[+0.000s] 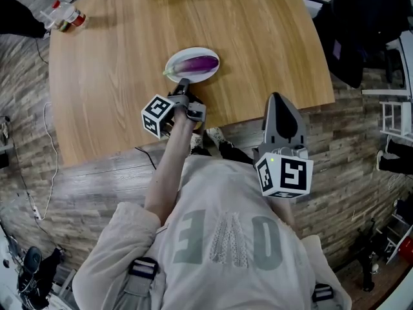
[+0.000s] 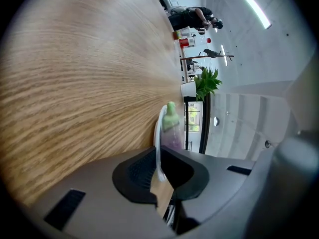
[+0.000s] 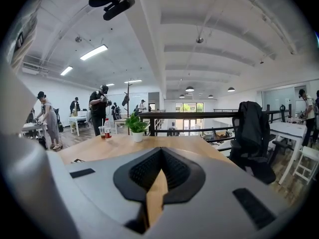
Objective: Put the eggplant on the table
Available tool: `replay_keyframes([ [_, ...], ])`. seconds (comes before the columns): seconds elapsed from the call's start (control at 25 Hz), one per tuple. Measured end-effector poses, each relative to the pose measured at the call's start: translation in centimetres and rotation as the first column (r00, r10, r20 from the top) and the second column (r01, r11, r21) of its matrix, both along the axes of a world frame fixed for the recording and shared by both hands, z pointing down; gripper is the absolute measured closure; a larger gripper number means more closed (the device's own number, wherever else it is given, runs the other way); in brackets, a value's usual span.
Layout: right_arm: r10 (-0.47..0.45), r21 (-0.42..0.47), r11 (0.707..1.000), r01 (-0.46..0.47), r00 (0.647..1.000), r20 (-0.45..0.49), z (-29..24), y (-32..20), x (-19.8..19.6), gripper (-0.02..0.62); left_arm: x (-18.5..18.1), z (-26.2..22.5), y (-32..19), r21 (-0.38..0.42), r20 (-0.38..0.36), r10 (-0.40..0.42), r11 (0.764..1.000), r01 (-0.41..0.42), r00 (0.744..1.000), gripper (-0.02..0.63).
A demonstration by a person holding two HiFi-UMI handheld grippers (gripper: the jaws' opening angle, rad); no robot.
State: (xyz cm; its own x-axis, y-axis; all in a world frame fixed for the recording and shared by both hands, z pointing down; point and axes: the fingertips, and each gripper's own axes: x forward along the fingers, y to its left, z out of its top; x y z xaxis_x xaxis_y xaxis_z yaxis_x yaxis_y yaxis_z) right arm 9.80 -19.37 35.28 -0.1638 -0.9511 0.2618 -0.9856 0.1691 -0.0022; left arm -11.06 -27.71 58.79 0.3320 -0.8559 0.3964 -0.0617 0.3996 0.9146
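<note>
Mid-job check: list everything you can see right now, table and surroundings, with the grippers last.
table: one, light wood, under everything
plate: one, white, near front edge
eggplant: one, purple, green stem, on the plate
bottle: one, red label, table's far left corner
potted plant: one, green, white pot, far edge
jacket: one, dark, hanging right of table
left gripper: one, grey, shut on plate rim
right gripper: one, grey, shut, empty, near edge

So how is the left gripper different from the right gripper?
The left gripper pinches the rim of the white plate, which carries the eggplant; the right gripper pinches nothing. The left gripper is tipped sideways; the right gripper sits level. Both have their jaws closed.
</note>
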Motion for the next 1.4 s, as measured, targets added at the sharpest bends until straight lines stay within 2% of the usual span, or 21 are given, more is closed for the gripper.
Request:
replay_keyframes([
  [0.24, -0.005, 0.004, 1.0, 0.005, 1.0, 0.005, -0.1, -0.3, -0.3, 0.577, 0.0, 0.4, 0.0, -0.03, 0.003, 0.013, 0.999, -0.013, 1.0, 0.58],
  [0.4, -0.012, 0.007, 1.0, 0.012, 1.0, 0.005, 0.0, -0.2, -0.4, 0.577, 0.3, 0.0, -0.2, -0.017, -0.001, 0.015, 1.0, -0.015, 1.0, 0.507],
  [0.6, -0.011, 0.006, 1.0, 0.011, 1.0, 0.018, -0.1, -0.4, -0.4, 0.577, 0.6, -0.1, 0.4, -0.055, -0.007, 0.016, 0.998, -0.016, 1.0, 0.472],
  [0.8, -0.023, 0.004, 1.0, 0.023, 0.999, 0.035, 0.0, -0.4, -0.4, 0.577, -0.4, 0.2, 1.5, -0.146, 0.09, 0.011, 0.989, 0.002, 0.996, 0.466],
  [0.96, -0.034, 0.007, 0.999, 0.033, 0.998, 0.046, 0.0, -0.7, -0.5, 0.577, -3.4, 0.4, 2.8, -0.248, 0.179, -0.11, 0.957, 0.153, 0.978, 0.462],
  [1.04, -0.038, 0.009, 0.999, 0.038, 0.998, 0.052, -0.1, -0.8, -0.6, 0.577, -5.6, -0.2, 3.1, -0.244, 0.27, -0.145, 0.946, 0.213, 0.952, 0.46],
  [1.16, -0.046, 0.022, 0.999, 0.045, 0.997, 0.056, -0.4, -1.1, -0.6, 0.577, -8.9, -3.7, 2.4, -0.122, 0.409, -0.197, 0.956, 0.268, 0.891, 0.46],
  [1.2, -0.048, 0.025, 0.999, 0.047, 0.997, 0.057, -0.5, -1.3, -0.7, 0.577, -10.0, -5.7, 1.8, -0.055, 0.463, -0.221, 0.959, 0.277, 0.858, 0.46],
  [1.24, -0.05, 0.027, 0.998, 0.048, 0.997, 0.056, -0.6, -1.5, -0.7, 0.577, -11.0, -8.0, 1.2, 0.023, 0.527, -0.247, 0.96, 0.278, 0.813, 0.46],
  [1.28, -0.052, 0.031, 0.998, 0.05, 0.997, 0.049, -0.7, -1.7, -0.8, 0.577, -11.9, -10.8, 0.6, 0.109, 0.602, -0.275, 0.958, 0.264, 0.75, 0.46],
  [1.32, -0.055, 0.036, 0.998, 0.054, 0.998, 0.03, -0.8, -1.8, -0.9, 0.577, -12.5, -13.8, 0.2, 0.199, 0.679, -0.305, 0.952, 0.233, 0.668, 0.46],
  [1.4, -0.069, 0.059, 0.996, 0.071, 0.997, -0.024, -1.3, -2.1, -1.5, 0.577, -12.7, -20.5, -0.1, 0.375, 0.799, -0.387, 0.919, 0.121, 0.461, 0.46],
])
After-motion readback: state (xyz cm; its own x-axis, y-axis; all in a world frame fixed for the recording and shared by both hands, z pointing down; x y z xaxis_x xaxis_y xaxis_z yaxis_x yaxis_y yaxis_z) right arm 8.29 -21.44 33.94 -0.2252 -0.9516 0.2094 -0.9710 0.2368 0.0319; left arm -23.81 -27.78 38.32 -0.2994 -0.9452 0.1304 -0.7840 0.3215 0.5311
